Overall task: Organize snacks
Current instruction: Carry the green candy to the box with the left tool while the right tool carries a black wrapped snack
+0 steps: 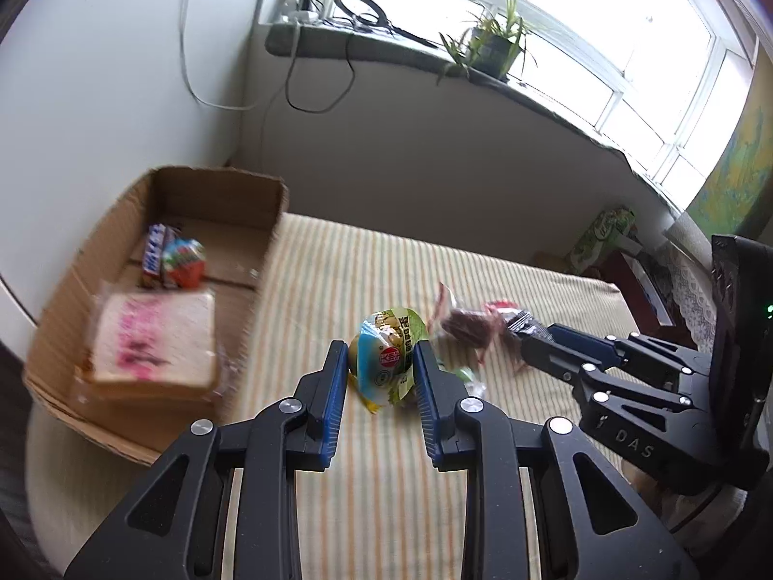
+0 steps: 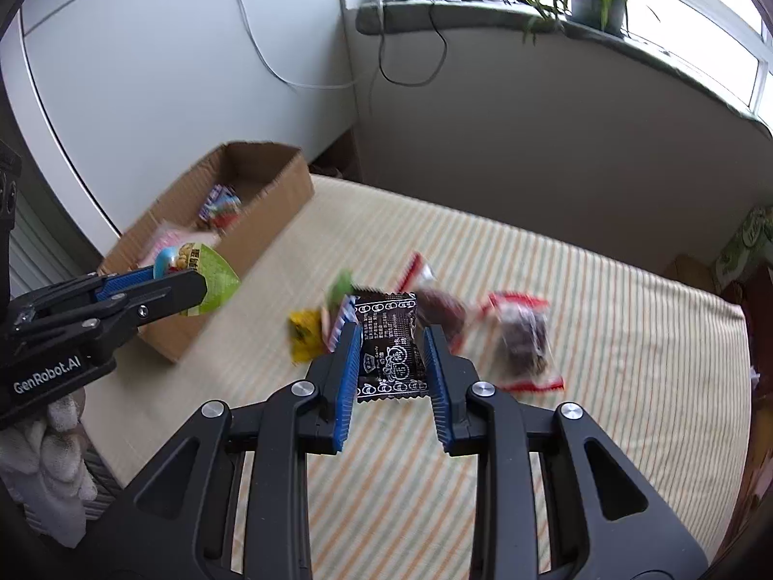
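Angled downward over the striped cloth (image 2: 555, 261), the left gripper (image 1: 381, 362) clamps a green snack packet (image 1: 386, 362); the right gripper (image 2: 392, 338), lower centre, grips a black candy wrapper (image 2: 391, 348).

"DAS" on right gripper (image 1: 519, 338); "GenRobot.AI" on left gripper (image 2: 193, 290)

Black linkage grippers (image 2: 392, 338), blue ribbed pads, silver screws, seemingly white glove (image 2: 48, 459)

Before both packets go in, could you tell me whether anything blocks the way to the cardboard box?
Nothing visible does: the cardboard box is open-topped, with only striped cloth between it and the green packet and black packet.
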The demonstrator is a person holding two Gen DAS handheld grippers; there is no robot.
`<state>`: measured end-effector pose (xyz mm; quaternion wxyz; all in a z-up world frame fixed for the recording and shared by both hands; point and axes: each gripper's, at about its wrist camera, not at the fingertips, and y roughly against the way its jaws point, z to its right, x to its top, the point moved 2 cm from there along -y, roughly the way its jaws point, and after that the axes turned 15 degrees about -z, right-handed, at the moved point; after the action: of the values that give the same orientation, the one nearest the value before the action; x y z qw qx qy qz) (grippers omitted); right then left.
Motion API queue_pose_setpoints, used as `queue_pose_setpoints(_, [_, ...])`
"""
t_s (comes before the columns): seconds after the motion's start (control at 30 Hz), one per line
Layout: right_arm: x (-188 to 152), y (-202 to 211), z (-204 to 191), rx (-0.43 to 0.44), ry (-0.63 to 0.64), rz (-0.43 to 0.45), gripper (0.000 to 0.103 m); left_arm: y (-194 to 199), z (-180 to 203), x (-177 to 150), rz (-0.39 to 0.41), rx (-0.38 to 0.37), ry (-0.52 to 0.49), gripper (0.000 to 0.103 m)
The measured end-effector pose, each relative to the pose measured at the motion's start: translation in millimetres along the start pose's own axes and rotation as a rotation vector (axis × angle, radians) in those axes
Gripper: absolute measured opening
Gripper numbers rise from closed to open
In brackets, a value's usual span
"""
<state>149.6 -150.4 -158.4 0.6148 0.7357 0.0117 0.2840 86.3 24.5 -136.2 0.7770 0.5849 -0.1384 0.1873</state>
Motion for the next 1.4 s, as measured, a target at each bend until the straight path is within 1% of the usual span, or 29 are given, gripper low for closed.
queue_pose_setpoints(0.17, [24,8,-19,0.024,0.007,0.016,0.028,15,-17,9,0.018,0.015,0.006,0.026])
queue_pose_setpoints(0.27, [39,10,-32,0.031,0.026,0.024,0.028,25,-30,15,0.042,0.027,0.02,0.026])
queue_pose_setpoints(0.5, [73,1,-64,0.055,0.079,0.036,0.028,34,-59,27,0.074,0.052,0.05,0.025])
queue_pose_setpoints(0.53, [78,-1,-69,0.062,0.086,0.037,0.028,35,-63,29,0.078,0.057,0.051,0.022])
queue_pose_setpoints(0.63, [88,-8,-78,0.075,0.098,0.03,0.028,36,-77,35,0.088,0.079,0.054,0.021])
queue_pose_setpoints(0.73, [99,-16,-90,0.113,0.095,0.019,0.028,38,-91,38,0.095,0.091,0.072,0.021])
queue_pose_setpoints(0.87, [118,-29,-119,0.147,0.137,0.007,0.028,36,-105,39,0.089,0.102,0.099,0.021])
queue_pose_setpoints(1.03, [134,-52,-149,0.144,0.199,-0.018,0.028,37,-122,37,0.077,0.119,0.139,0.021])
queue_pose_setpoints(1.2, [141,-67,-159,0.154,0.208,-0.053,0.028,40,-132,33,0.074,0.127,0.157,0.021])
queue_pose_setpoints(1.3, [143,-66,-160,0.145,0.203,-0.049,0.028,39,-136,34,0.072,0.123,0.164,0.021])
queue_pose_setpoints(1.37, [145,-65,-157,0.148,0.195,-0.053,0.03,39,-137,34,0.071,0.121,0.167,0.021])
queue_pose_setpoints(1.4, [146,-65,-155,0.148,0.191,-0.054,0.039,39,-137,35,0.071,0.119,0.167,0.022])
